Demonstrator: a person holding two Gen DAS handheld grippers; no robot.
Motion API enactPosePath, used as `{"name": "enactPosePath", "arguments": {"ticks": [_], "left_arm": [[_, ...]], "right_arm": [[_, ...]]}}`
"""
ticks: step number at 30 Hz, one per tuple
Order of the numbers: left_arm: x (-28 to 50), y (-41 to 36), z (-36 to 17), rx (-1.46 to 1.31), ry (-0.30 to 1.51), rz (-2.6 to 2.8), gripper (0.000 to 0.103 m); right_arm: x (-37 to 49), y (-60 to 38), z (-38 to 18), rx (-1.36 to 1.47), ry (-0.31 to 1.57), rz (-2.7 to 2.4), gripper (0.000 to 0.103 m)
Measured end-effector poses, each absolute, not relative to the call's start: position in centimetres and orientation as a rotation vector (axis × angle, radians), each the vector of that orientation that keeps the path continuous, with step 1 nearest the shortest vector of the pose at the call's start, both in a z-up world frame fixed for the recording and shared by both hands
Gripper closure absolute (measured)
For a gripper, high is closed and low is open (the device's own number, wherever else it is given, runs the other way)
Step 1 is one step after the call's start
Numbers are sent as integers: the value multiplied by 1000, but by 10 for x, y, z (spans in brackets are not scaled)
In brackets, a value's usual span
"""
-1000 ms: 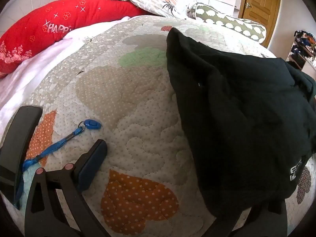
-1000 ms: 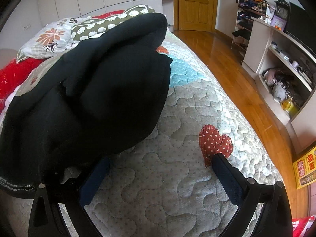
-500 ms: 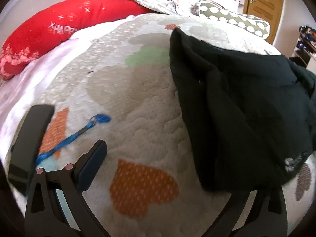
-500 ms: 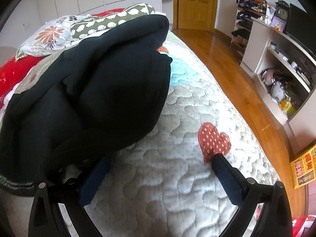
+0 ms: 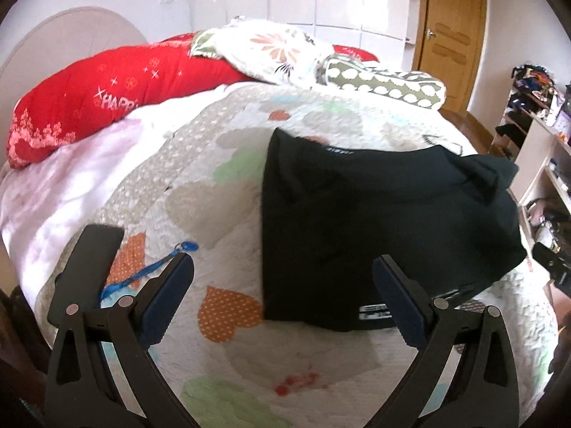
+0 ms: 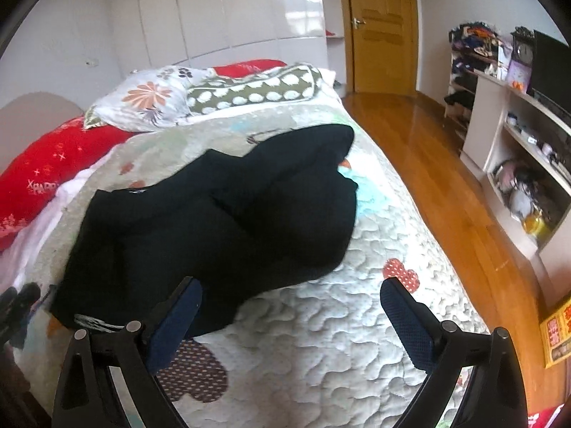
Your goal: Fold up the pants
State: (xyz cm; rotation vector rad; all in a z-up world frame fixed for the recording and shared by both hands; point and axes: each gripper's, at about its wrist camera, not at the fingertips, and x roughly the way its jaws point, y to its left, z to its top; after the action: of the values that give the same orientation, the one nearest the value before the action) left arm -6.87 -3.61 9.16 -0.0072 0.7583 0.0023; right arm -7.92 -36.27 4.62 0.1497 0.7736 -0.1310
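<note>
Left view: left gripper (image 5: 283,294) spread wide, holding nothing; black pants (image 5: 385,235) lie doubled on the quilt (image 5: 200,192).
Right view: right gripper (image 6: 291,315) likewise empty; far end lumpy, likely needs another fold.

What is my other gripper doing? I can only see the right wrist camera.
Observer: The left gripper is open and holds nothing. The black pants lie on the quilt just ahead of it.
Operator: Is there other stuff on the bed over there?
Observer: Yes, a blue strap lies on the quilt beside the gripper's left finger.
Operator: Anything else?
Observer: A flat black object lies left of the strap. I cannot tell what it is.
</note>
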Motion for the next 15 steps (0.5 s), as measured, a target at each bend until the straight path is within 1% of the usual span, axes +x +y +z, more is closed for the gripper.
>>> {"name": "enactPosePath", "arguments": {"ticks": [6,15], "left_arm": [[-72,-55,99,3,743,-33,2],[-72,-68,96,2,752,-47,2]], "right_arm": [[-82,-345,52,120,753,-99,3],[-86,-342,57,96,735,-91,3]]}}
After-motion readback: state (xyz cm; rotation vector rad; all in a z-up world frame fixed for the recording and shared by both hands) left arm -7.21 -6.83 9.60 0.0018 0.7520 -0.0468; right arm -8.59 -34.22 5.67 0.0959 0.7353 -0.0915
